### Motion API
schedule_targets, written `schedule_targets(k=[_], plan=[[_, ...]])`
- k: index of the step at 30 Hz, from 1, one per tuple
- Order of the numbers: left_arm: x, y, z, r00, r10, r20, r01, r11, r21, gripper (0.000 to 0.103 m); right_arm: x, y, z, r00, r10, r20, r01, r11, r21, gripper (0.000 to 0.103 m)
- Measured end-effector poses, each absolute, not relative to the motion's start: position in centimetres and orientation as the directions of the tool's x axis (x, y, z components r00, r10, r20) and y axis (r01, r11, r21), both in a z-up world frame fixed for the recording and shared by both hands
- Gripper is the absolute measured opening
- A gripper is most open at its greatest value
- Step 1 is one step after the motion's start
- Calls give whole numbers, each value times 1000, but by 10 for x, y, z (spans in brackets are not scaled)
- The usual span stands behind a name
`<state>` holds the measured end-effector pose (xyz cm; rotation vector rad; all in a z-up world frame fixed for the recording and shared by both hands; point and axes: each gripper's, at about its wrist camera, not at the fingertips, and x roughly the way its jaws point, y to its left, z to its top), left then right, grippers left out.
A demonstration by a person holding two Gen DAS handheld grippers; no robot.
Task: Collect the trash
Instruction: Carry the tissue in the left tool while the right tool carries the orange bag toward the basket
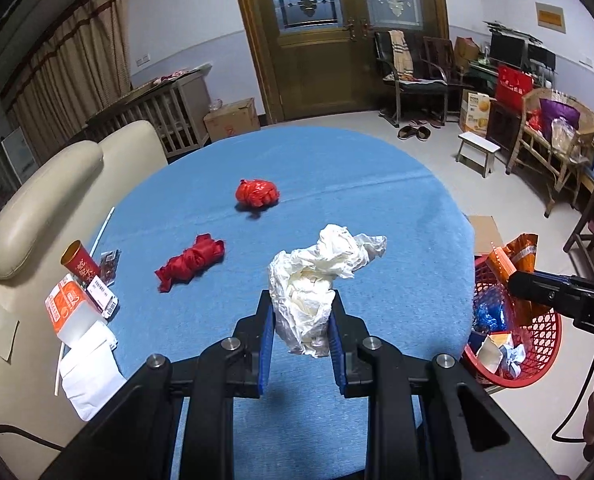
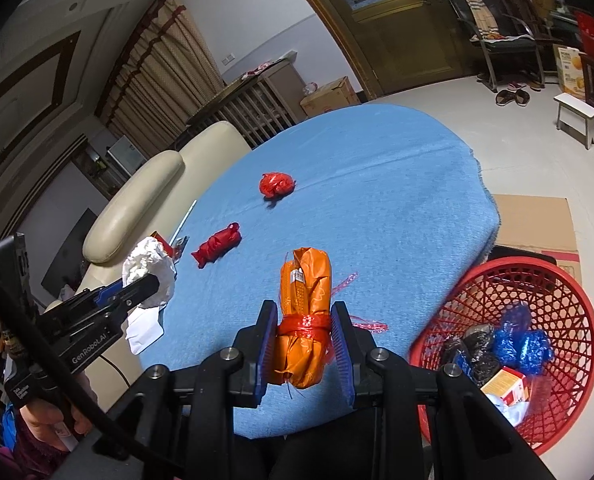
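My left gripper (image 1: 302, 312) is shut on a crumpled white plastic bag (image 1: 317, 280) above the blue table (image 1: 377, 200). From the right wrist view this left gripper (image 2: 137, 284) and its white bag (image 2: 149, 268) hang at the left. My right gripper (image 2: 304, 320) is shut on an orange packet (image 2: 305, 304) tied with a red band. Two red crumpled bags lie on the table: one further off (image 1: 257, 194) (image 2: 276, 185), one nearer (image 1: 191, 260) (image 2: 217, 245). A red mesh basket (image 2: 557, 308) (image 1: 537, 344) holding trash stands by the table's right edge.
At the table's left edge lie a red cup (image 1: 80, 262), an orange-white box (image 1: 67, 308), a small carton and white paper (image 1: 93, 372). A cream sofa (image 1: 41, 216) stands behind them. Cardboard (image 2: 533, 220) lies on the floor beyond the basket.
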<state>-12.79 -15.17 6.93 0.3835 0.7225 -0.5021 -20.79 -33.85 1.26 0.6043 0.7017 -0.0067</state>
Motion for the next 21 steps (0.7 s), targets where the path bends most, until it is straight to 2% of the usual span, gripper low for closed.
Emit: schedule_targets(k=[21], plan=[[-148,-193,67,614,-329,-717,630,752,194,27,-243,-371,8,789,142,-598,267,796,542,29]])
